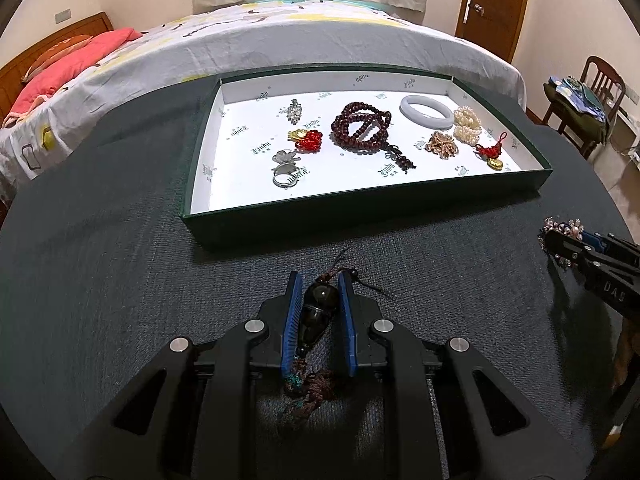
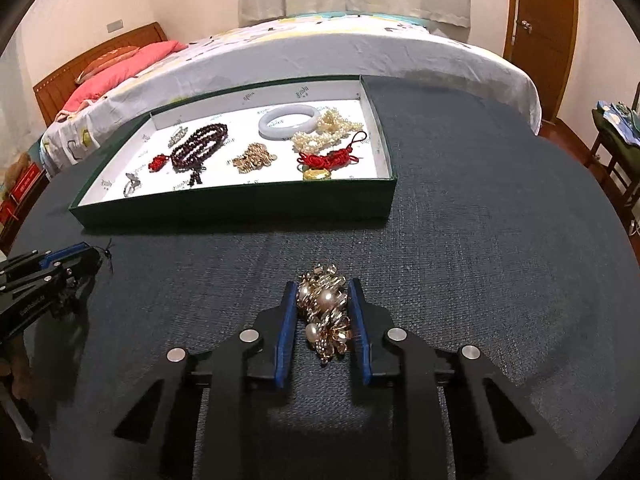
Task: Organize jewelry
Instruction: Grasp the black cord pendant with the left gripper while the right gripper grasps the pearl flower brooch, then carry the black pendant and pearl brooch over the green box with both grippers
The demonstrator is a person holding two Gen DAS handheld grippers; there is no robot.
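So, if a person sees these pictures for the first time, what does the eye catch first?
Probably the open tray with its white lining, far side of the dark table, with dark red beads and a pale bangle inside. Nearer, the left gripper clamps a dark pendant, and the right gripper has a gold and pearl cluster between its pads.

dark woven matt cloth table cover | glossy black glass-like gourd pendant, frayed cord tassel | shiny gold-metal pearl brooch | green card tray, printed white paper lining | matt blk plastic grippers, ribbed blue pads
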